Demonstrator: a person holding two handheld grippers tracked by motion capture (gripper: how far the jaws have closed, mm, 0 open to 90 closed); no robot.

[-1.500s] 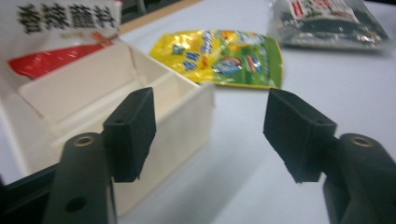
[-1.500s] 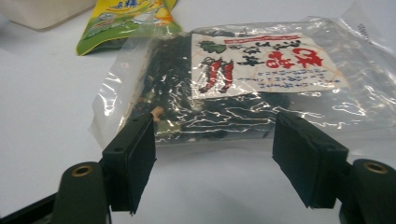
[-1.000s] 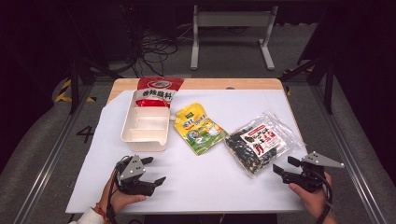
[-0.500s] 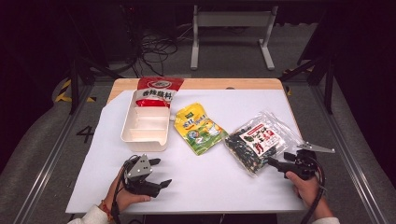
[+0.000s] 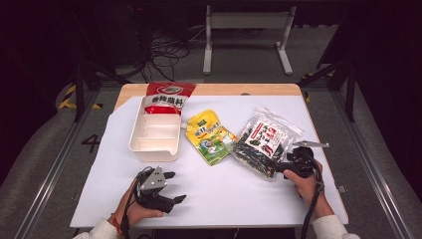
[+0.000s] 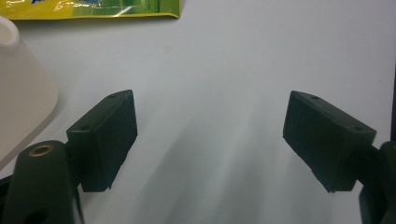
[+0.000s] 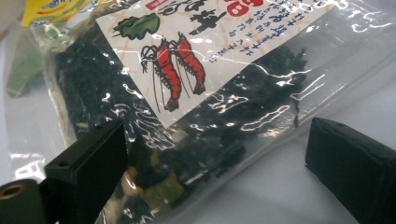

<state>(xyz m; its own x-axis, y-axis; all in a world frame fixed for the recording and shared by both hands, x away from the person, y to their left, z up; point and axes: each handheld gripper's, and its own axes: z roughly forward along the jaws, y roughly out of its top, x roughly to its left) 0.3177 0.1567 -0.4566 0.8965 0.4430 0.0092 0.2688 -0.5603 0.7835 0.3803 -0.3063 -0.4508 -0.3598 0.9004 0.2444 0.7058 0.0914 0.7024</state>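
A clear bag of dark dried seaweed with a shrimp label lies at the right of the white sheet. My right gripper is at the bag's near right corner. Its jaws have just been opening and now stand wide, with the bag's corner between them and the pads not pressing on it. My left gripper rests low at the front left, open, with bare sheet between its pads. In the left gripper view, the white tray shows at the left edge.
A white divided tray sits at the left middle, with a red pouch behind it. A yellow-green pouch lies between the tray and the seaweed bag, its edge visible ahead of my left gripper. Metal rails run along both table sides.
My right gripper has moved left across the sheet to the seaweed bag's near corner. The left hand has stayed about where it was.
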